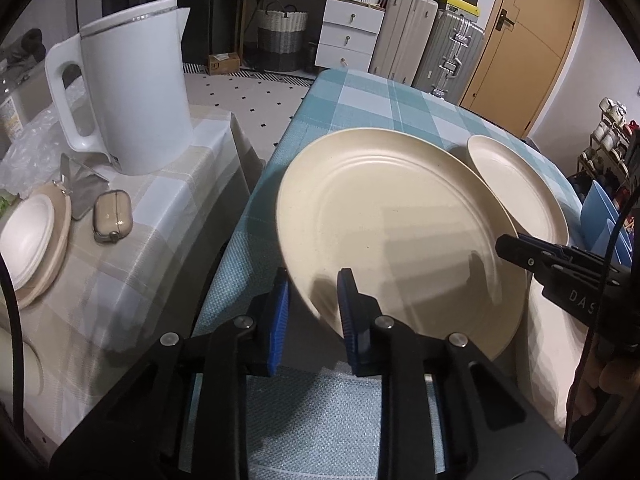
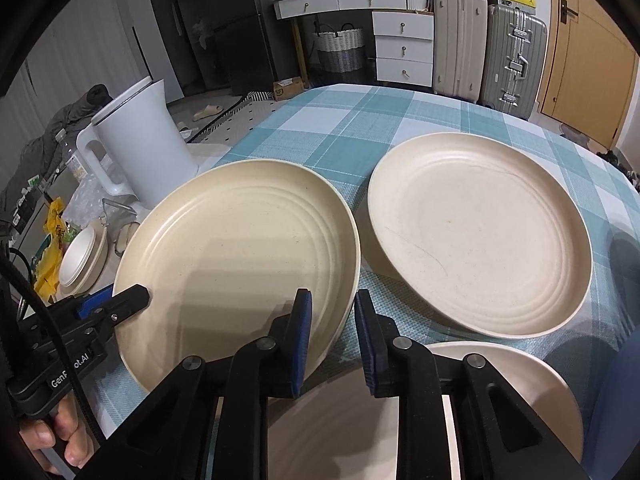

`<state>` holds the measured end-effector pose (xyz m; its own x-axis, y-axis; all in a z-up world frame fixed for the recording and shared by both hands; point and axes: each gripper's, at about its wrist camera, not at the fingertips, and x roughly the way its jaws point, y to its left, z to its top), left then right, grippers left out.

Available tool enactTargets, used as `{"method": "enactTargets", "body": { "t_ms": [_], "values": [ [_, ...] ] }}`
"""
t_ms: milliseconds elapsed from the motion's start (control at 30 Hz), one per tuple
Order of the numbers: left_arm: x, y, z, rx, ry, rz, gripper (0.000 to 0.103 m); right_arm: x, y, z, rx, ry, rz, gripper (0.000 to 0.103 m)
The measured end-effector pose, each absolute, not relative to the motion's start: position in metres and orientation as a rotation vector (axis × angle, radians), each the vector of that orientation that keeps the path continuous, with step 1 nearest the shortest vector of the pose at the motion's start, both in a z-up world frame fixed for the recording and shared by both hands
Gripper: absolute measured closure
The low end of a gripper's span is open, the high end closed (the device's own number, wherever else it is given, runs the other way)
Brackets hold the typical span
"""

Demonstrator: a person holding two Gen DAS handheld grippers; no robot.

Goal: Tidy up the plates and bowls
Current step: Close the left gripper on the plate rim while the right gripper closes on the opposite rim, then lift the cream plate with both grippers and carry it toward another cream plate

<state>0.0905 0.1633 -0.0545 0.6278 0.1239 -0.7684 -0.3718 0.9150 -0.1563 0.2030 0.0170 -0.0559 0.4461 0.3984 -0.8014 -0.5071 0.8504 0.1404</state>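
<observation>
Two grippers, one plate: both clamp opposite sides of the rim.

The left gripper (image 1: 312, 316) has its blue pads nearly together on the near-left rim of the plate (image 2: 240, 248), and the right gripper (image 2: 332, 336) pinches the right rim the same way, narrow jaws with only the rim's thickness between them. That two-sided hold looks deliberate: a wide, shallow plate would sag or twist from one edge grip. It sits tilted, left edge out past the checked cloth (image 2: 340, 120), apparently lifted clear. Just beside it a second plate (image 2: 480, 232) lies flat on the cloth, and a third plate (image 2: 520, 376) sits closer in, under the right gripper; either one looks like a likely stacking spot. Off on the side table, the kettle (image 1: 132, 92) and a stack of bowls (image 1: 28, 236) stand well apart from the action.
</observation>
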Motion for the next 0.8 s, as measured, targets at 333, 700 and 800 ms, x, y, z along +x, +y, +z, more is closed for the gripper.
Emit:
{"method": "enactTargets", "body": {
  "t_ms": [333,700,800],
  "values": [
    [0.082,0.158,-0.033,-0.299,0.814,0.282,0.082,0.194,0.013,-0.037,-0.116,0.922,0.558,0.081],
    [0.073,0.136,-0.007,-0.266,0.782,0.240,0.082,0.174,-0.008,-0.012,-0.097,0.890,0.519,0.080],
    [0.069,0.129,0.000,-0.268,0.774,0.219,0.082,0.168,-0.016,-0.006,-0.084,0.886,0.506,0.080]
  ]
}}
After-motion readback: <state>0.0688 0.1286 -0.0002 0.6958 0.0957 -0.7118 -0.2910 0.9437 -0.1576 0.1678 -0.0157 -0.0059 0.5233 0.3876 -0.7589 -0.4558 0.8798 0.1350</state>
